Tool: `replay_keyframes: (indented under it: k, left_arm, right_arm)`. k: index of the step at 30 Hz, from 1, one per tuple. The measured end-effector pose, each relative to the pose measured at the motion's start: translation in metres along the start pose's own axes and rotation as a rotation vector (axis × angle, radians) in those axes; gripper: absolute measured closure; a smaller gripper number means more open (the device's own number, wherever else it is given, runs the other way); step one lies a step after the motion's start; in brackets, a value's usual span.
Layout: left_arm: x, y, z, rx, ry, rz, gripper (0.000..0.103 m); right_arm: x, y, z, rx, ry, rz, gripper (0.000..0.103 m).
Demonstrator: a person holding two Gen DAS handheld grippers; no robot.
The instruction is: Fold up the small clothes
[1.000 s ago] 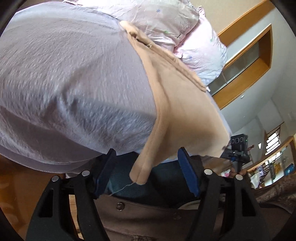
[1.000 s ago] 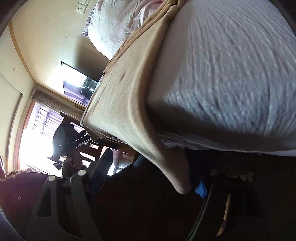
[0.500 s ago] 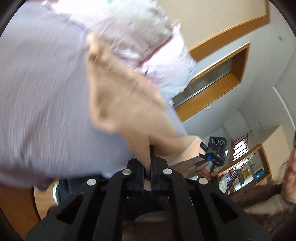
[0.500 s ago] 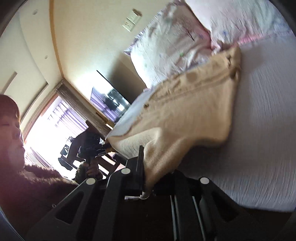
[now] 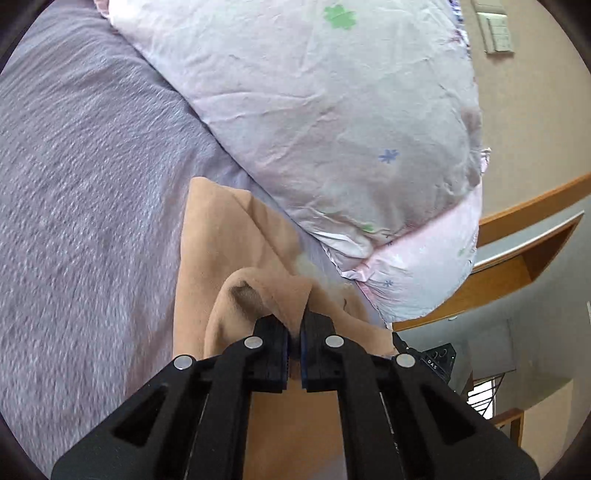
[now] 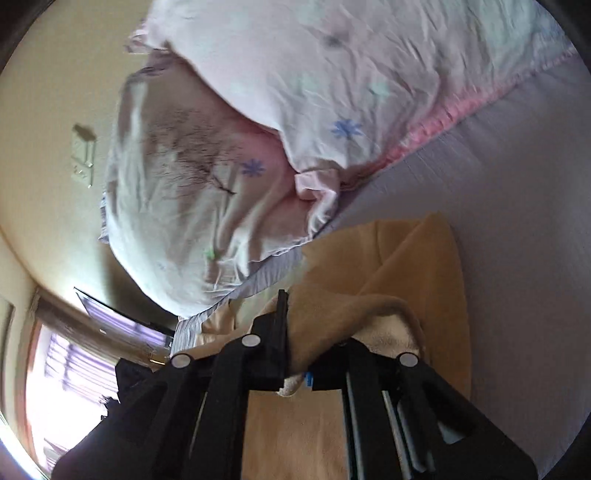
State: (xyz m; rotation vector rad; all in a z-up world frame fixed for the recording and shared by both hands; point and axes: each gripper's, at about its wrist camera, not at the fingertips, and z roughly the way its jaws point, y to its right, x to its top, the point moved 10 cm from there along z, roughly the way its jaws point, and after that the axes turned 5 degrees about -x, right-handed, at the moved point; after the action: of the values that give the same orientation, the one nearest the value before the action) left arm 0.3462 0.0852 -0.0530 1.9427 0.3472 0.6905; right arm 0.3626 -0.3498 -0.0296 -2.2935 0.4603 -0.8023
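A tan fleece garment (image 5: 218, 251) lies on the lilac bed sheet (image 5: 85, 184), its far end close to the pillows. My left gripper (image 5: 294, 325) is shut on one edge of it, with a fold of cloth bunched over the fingers. In the right wrist view the same tan garment (image 6: 417, 266) drapes over my right gripper (image 6: 295, 354), which is shut on its other edge. Both held edges are lifted over the part of the garment lying flat.
Two white and pink flowered pillows (image 5: 332, 122) lie just beyond the garment; they also show in the right wrist view (image 6: 258, 122). A wall switch (image 5: 496, 27) and wooden trim (image 5: 532, 206) are behind them. A bright window (image 6: 62, 365) is at the lower left.
Both grippers closed on the garment's hanging edges at the bed's side, then lifted and carried them forward over the bed toward the pillows. The garment now folds over itself.
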Motion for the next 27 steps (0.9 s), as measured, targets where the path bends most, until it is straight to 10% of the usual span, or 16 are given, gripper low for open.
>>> replay_keyframes:
  k: [3, 5, 8, 10, 13, 21, 24, 27]
  left_arm:
    - [0.010, -0.010, 0.007, -0.003, 0.013, -0.052, 0.099]
    - [0.018, -0.016, 0.013, -0.024, 0.034, -0.118, 0.099]
    - [0.039, -0.027, 0.014, -0.128, 0.091, -0.291, 0.097]
    - [0.049, -0.032, 0.007, -0.180, 0.142, -0.369, 0.073]
    - [0.058, -0.014, -0.023, -0.185, 0.221, -0.275, 0.034]
    - [0.011, 0.007, -0.041, -0.065, 0.067, -0.109, 0.032]
    - [-0.014, -0.001, -0.040, 0.034, 0.008, -0.043, 0.031]
    - [-0.029, -0.010, -0.036, 0.129, -0.045, -0.001, 0.031]
  right_arm:
    - [0.012, 0.014, 0.021, -0.015, -0.015, 0.099, 0.090]
    - [0.024, 0.023, 0.027, -0.013, 0.020, 0.168, 0.057]
    - [0.040, 0.029, 0.025, 0.022, 0.087, 0.228, 0.048]
    - [0.042, 0.031, 0.017, -0.023, 0.109, 0.210, 0.047]
    - [0.032, 0.009, -0.008, -0.032, 0.141, 0.058, 0.044]
    - [-0.010, -0.031, -0.001, -0.072, 0.044, -0.164, 0.034]
    - [-0.009, 0.006, 0.018, -0.312, -0.006, -0.133, 0.022]
    - [-0.009, 0.016, 0.003, -0.300, 0.032, -0.110, 0.028]
